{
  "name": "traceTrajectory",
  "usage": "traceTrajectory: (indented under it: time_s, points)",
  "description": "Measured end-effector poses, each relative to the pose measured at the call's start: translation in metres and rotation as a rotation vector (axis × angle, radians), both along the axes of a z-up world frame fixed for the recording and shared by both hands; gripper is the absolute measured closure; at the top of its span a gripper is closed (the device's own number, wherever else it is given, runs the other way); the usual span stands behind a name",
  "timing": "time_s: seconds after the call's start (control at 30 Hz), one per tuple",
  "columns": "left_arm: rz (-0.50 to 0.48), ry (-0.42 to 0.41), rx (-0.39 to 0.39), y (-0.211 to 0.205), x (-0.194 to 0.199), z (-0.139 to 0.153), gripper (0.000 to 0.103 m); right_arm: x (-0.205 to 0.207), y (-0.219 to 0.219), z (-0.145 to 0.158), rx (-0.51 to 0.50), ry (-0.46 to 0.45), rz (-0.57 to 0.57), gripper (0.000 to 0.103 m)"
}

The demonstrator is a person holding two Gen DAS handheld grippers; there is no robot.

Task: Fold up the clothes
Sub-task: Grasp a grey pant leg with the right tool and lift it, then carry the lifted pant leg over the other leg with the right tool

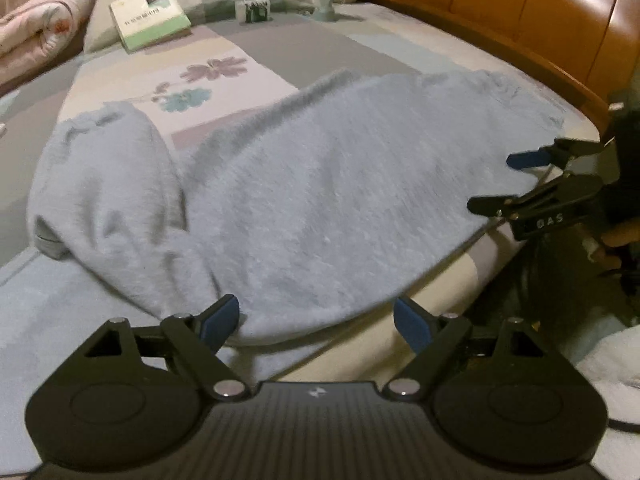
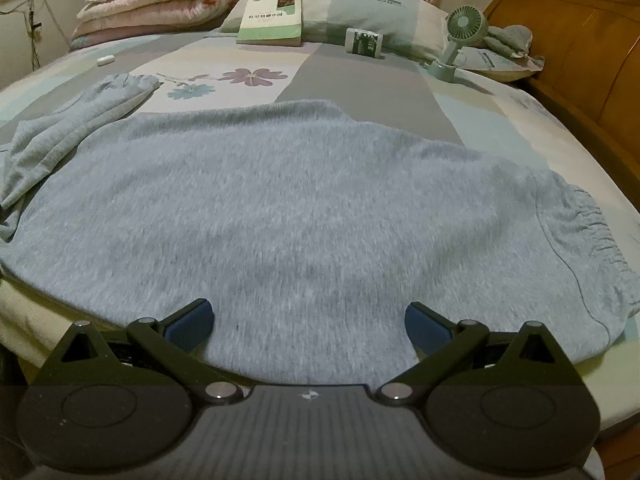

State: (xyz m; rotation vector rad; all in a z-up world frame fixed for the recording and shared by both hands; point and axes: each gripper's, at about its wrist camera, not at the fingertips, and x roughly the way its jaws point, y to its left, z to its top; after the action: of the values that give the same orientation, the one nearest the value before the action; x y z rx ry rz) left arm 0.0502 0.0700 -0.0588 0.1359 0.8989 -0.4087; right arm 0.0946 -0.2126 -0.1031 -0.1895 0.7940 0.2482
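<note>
Looking down both tools, I see the grey sweatpants [image 2: 304,216] spread flat across the bed [image 2: 360,76], their long axis running from about nine o'clock to three o'clock in my right wrist view, the gathered waistband [image 2: 592,232] at three o'clock and one leg [image 2: 72,128] trailing off and bunched toward ten o'clock. My right gripper [image 2: 308,320] stands with its jaws wide apart, the near hem of the cloth lying between the blue pads but not pinched; nothing is held. My left gripper [image 1: 316,320] is likewise spread wide, with the near fold of the fabric at twelve o'clock, sagging between the pads without either pressing on it. From the left view the garment stretches away toward one and two o'clock, where the right gripper shows at three o'clock by the bed's edge. I judge the fold must run across the long axis, so the leg end at my left hand has to travel toward the waistband; the left tool is nearer that end, the right nearer the waist. Book [image 2: 272,16], fan [image 2: 460,36] and pillow [image 2: 360,4] sit well apart at twelve o'clock.
</note>
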Motion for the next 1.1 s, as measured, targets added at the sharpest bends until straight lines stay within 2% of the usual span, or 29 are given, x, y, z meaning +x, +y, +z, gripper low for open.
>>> traceTrajectory:
  time_s: [0.2, 0.4, 0.5, 0.6, 0.73, 0.87, 1.03, 1.1]
  points:
    - [0.103, -0.059, 0.054, 0.019, -0.003, 0.014, 0.018, 0.002, -0.002, 0.012, 0.044, 0.029, 0.012, 0.0]
    - [0.214, -0.068, 0.092, 0.05, -0.002, 0.012, 0.017, 0.012, 0.007, 0.056, 0.368, 0.036, 0.138, 0.0]
    - [0.256, -0.076, 0.085, 0.068, -0.004, 0.012, 0.017, 0.032, 0.027, 0.07, 0.503, 0.098, 0.217, 0.0]
    - [0.29, -0.081, 0.074, 0.087, -0.008, 0.011, 0.017, 0.056, 0.058, 0.071, 0.584, 0.198, 0.292, 0.0]
    - [0.345, -0.077, 0.073, 0.11, -0.015, 0.008, 0.017, 0.089, 0.105, 0.053, 0.654, 0.346, 0.357, 0.0]
    - [0.388, -0.06, 0.034, 0.135, -0.023, 0.003, 0.016, 0.115, 0.141, 0.024, 0.722, 0.476, 0.33, 0.0]
    - [0.441, -0.07, 0.013, 0.163, -0.026, 0.001, 0.016, 0.136, 0.169, 0.0, 0.8, 0.57, 0.284, 0.0]
    - [0.455, -0.074, 0.006, 0.172, -0.029, 0.0, 0.016, 0.142, 0.178, -0.003, 0.808, 0.577, 0.271, 0.0]
